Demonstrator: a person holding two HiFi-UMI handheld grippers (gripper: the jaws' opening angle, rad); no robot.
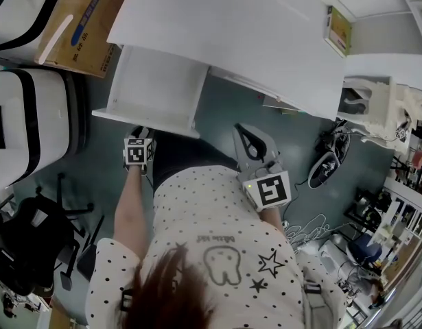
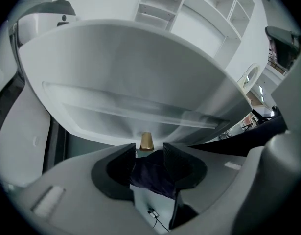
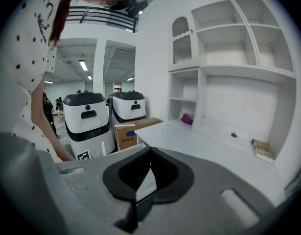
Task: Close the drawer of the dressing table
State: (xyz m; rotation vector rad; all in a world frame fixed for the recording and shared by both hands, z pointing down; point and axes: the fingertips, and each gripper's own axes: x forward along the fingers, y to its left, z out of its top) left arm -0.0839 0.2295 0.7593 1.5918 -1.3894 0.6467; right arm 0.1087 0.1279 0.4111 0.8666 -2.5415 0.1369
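Observation:
The white dressing table has its drawer pulled out, with nothing visible inside. My left gripper hangs just in front of the drawer's front panel. In the left gripper view the drawer front fills the frame, and its small brass knob sits at the gap between the jaw tips. The left gripper is open and its pads do not press the knob. My right gripper hovers to the right of the drawer, below the table's edge. The right gripper is shut on nothing and faces the tabletop.
Two white robot units and a cardboard box stand left of the drawer. A black chair base is at lower left. Shoes and cables lie on the floor at right. A small book lies on the tabletop.

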